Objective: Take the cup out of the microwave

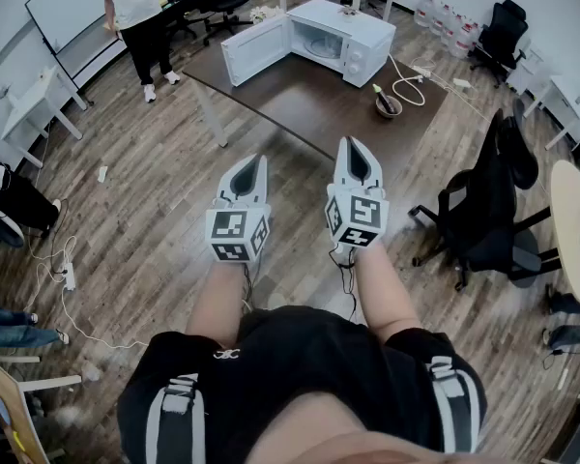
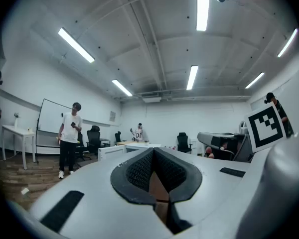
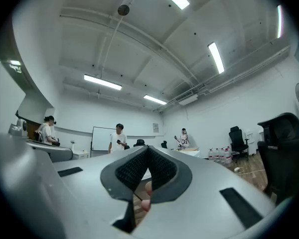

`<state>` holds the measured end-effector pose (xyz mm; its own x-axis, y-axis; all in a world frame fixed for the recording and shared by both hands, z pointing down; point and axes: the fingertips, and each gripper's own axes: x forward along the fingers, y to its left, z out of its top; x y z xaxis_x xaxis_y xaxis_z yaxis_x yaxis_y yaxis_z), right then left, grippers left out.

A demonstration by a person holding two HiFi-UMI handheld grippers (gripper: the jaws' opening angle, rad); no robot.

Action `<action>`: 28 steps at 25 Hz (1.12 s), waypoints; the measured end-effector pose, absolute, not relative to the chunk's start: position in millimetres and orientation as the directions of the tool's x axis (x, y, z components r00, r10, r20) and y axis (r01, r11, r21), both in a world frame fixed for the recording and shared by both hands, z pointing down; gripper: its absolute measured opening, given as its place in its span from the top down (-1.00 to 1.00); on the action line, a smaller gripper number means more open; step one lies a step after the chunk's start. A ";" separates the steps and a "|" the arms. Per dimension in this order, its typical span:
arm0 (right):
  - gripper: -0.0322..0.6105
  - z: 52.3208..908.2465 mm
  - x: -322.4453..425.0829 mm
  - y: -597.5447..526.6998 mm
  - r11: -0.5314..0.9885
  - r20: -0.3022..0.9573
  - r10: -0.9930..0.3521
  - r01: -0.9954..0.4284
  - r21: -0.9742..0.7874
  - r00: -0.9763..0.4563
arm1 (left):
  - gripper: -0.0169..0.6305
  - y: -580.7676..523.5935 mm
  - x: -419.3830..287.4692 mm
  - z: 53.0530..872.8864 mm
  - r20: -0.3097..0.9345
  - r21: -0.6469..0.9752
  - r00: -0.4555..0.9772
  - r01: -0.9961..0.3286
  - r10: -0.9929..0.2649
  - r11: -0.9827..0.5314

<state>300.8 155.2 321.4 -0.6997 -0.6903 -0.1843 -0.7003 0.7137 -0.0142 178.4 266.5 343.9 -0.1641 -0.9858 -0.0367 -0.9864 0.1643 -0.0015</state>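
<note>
Both grippers were out in front of me, side by side and apart from each other, over the wood floor (image 1: pixel 155 220). My left gripper (image 1: pixel 258 160) had its jaws closed tip to tip with nothing between them. My right gripper (image 1: pixel 351 142) was the same, jaws fully together and empty, tilted a little upward.

The microwave (image 1: pixel 353 37) sat on the dark table (image 1: pixel 300 104), ahead of both grippers and well apart from them. Its door (image 1: pixel 255 52) was swung open on the left-gripper side. The inside showed, but the cup was too small to make out there.

A small bowl (image 1: pixel 388 105) stood on the table ahead and to the right of my right gripper, with a white cable (image 1: pixel 407 87) just beyond it. A black office chair (image 1: pixel 488 206) was off to the right of the right gripper. A person in a white shirt (image 1: pixel 133 8) stood far ahead, to the left of the left gripper.
</note>
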 end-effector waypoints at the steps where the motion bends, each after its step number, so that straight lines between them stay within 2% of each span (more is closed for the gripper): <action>1: 0.90 320.9 298.4 155.6 0.721 -0.187 -0.683 -0.692 -0.019 -0.706 | 0.96 265.5 177.0 343.5 -0.038 -0.001 -0.164 -0.986 -0.986 0.164; 13: 0.90 320.1 251.6 153.3 0.732 -0.201 -0.668 -0.681 -0.005 -0.716 | 0.96 252.3 137.9 341.4 -0.048 -0.014 -0.126 -0.992 -0.991 0.127; 28: 0.90 333.9 181.7 135.4 0.678 -0.183 -0.721 -0.735 0.008 -0.668 | 0.96 225.0 65.8 353.2 -0.036 -0.015 -0.051 -0.999 -0.998 0.051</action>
<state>181.7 135.4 333.9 -0.6679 -0.7214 -0.1828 -0.7348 0.6783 0.0079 65.8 225.0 353.2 -0.0507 -0.9980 -0.0364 -0.9986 0.0513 -0.0150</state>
